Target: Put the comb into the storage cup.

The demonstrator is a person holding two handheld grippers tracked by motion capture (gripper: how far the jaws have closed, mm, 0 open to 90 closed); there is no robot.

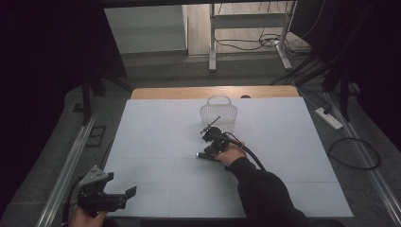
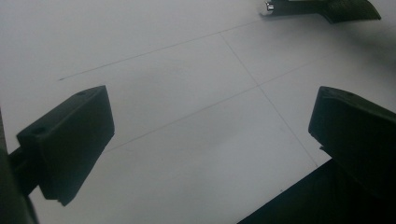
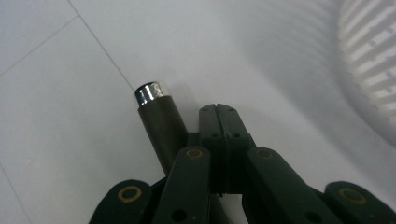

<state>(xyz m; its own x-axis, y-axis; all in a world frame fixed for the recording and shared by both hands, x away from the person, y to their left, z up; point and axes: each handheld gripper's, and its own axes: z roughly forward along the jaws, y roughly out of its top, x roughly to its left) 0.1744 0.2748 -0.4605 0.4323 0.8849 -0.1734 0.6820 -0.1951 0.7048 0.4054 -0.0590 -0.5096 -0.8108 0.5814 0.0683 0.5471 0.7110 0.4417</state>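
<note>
White table (image 1: 156,142): our left gripper (image 1: 124,194) gapes idle; right gripper (image 3: 218,114), jaws pressed together, lies beside a dark cylinder (image 3: 161,126), outside the basket (image 1: 218,115).

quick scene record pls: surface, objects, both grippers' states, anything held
surface: white sheet on a wooden table
basket: white slatted basket, far centre, upright
left gripper: near left corner, jaws wide apart, nothing between
right gripper: just in front of basket, jaws closed together
dark cylinder with chrome tip: beside the right jaws; whether it is gripped is unclear
</note>
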